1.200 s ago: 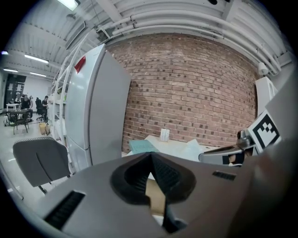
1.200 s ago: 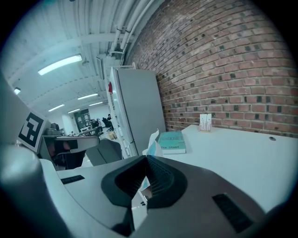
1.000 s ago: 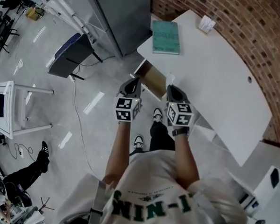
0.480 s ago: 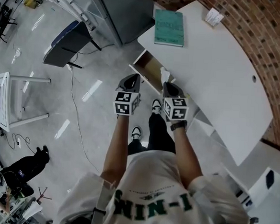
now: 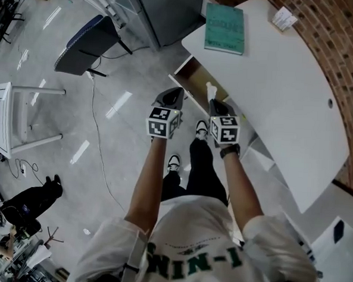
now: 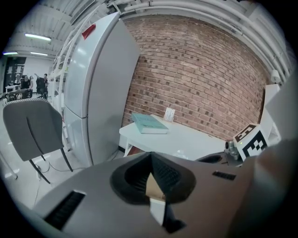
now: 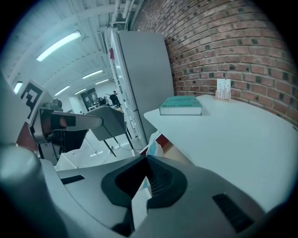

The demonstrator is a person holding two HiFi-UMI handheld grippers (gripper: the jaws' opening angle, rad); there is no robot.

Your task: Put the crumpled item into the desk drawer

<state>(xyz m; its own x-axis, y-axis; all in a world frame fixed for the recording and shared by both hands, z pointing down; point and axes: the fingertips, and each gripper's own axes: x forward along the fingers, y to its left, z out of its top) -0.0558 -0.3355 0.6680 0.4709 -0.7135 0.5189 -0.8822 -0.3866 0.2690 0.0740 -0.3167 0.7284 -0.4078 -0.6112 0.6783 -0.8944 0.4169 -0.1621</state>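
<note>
The crumpled item (image 5: 210, 90), white and small, pokes out from the tips of my right gripper (image 5: 217, 103), which is shut on it. In the right gripper view the crumpled item (image 7: 153, 147) shows just past the closed tips of the right gripper (image 7: 147, 159). It hangs over the near end of the open desk drawer (image 5: 198, 85), whose brown inside shows under the white desk (image 5: 280, 96). My left gripper (image 5: 172, 95) is beside it, left of the drawer's front, shut and holding nothing. In its own view the left gripper (image 6: 151, 157) has its jaws together.
A teal book (image 5: 225, 28) and a small card stand (image 5: 284, 19) lie on the desk by the brick wall. A grey cabinet (image 5: 160, 11) stands left of the desk, a chair (image 5: 87, 48) beyond it. A cable (image 5: 101, 156) runs across the floor.
Both grippers have sunk lower. The right one, still gripping the crumpled item, has come closer to the open drawer. Neither gripper's jaws have changed.
</note>
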